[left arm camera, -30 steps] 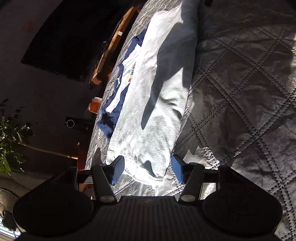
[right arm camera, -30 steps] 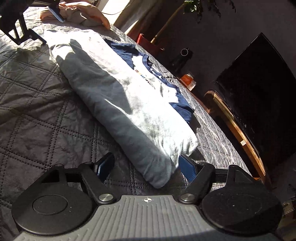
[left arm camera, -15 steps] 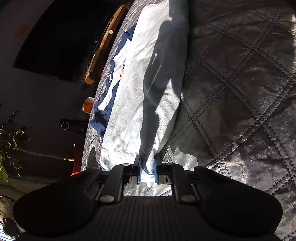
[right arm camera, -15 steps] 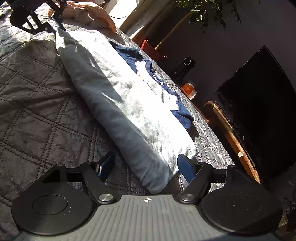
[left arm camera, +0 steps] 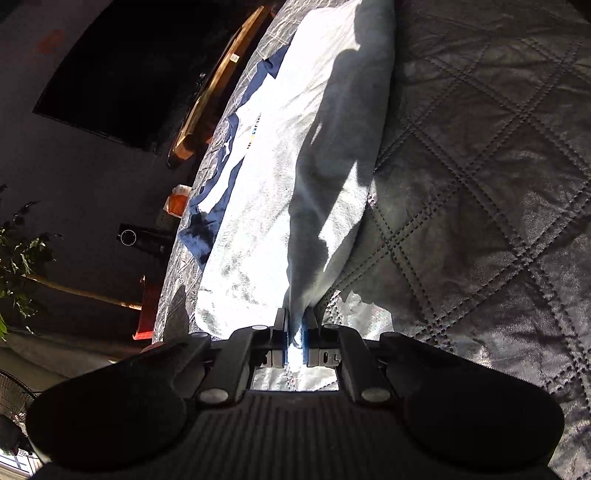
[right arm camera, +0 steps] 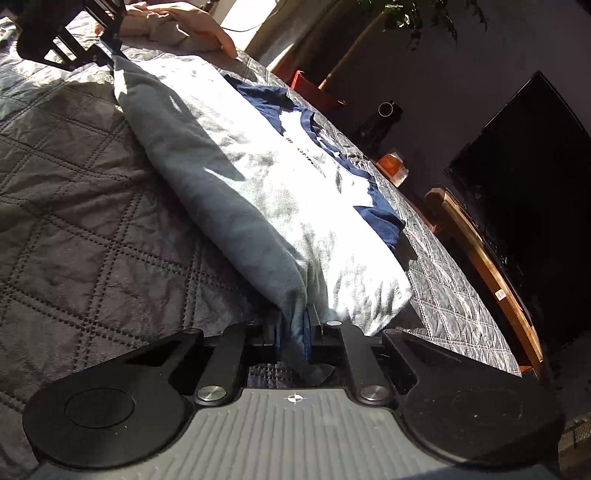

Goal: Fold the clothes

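**Both corners pinched: lift together and carry the fold over**

Your left gripper [left arm camera: 294,334] has its jaws closed to a narrow slit on one end of the near edge of the grey T-shirt [left arm camera: 291,177]. Your right gripper [right arm camera: 293,334] is clamped the same way on the other end, with a tuft of cloth pushed through behind the pads. The shirt lies long and already doubled on the quilted bed cover [left arm camera: 480,184], its near edge raised slightly between your two grips.

For a clean fold, raise both ends at the same height and pace, keep the edge taut between them, and carry it across towards the far side. If one hand leads, the cloth will likely skew or sag in the middle.

Under the far side sits a navy and white shirt [right arm camera: 332,162]; take care not to drag it along. A beige garment [right arm camera: 173,29] lies near the left gripper's end of the bed, close to where you work. Beyond the bed's edge stand a dark screen [right arm camera: 524,177] on a wooden stand [right arm camera: 480,258], an orange container [right arm camera: 393,168] and a plant [left arm camera: 18,251], all apart from the fold.
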Available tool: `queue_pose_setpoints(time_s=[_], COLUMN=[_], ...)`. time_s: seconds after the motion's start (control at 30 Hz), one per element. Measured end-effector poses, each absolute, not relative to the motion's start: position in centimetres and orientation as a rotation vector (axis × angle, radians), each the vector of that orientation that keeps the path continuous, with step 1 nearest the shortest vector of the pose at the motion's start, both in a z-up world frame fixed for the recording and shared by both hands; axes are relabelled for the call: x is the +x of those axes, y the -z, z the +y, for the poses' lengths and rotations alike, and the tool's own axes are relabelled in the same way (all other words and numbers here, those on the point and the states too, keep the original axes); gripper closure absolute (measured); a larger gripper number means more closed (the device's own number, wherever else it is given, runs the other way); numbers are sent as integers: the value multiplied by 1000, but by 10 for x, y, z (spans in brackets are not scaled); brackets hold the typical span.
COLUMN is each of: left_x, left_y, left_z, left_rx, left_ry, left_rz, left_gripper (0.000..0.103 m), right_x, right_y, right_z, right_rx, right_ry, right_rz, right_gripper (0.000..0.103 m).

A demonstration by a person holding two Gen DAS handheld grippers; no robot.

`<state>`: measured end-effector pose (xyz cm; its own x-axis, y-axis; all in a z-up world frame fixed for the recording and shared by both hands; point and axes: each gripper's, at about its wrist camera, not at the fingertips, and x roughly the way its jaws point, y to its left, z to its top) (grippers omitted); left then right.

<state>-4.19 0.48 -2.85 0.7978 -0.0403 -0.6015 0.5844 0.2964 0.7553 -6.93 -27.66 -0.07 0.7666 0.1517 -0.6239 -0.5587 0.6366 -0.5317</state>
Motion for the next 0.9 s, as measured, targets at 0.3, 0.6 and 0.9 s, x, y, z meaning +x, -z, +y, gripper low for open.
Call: queue_pose_setpoints(time_s=[0.3, 0.6, 0.9], left_x=[-61, -92, -114], left_y=[5, -37, -92], left_z=[12, 23, 32], left_rx=[1046, 856, 643], left_ry=[468, 478, 479], left_rz=[632, 740, 723], left_gripper=[99, 99, 99], right_x=[-82, -131, -180], right_y=[-21, -53, -87], right_z=[-281, -290, -298], right_rx=[-736, -679, -621], right_ry=[-472, -527, -544], right_rz=[625, 688, 713], right_gripper=[90, 90, 90])
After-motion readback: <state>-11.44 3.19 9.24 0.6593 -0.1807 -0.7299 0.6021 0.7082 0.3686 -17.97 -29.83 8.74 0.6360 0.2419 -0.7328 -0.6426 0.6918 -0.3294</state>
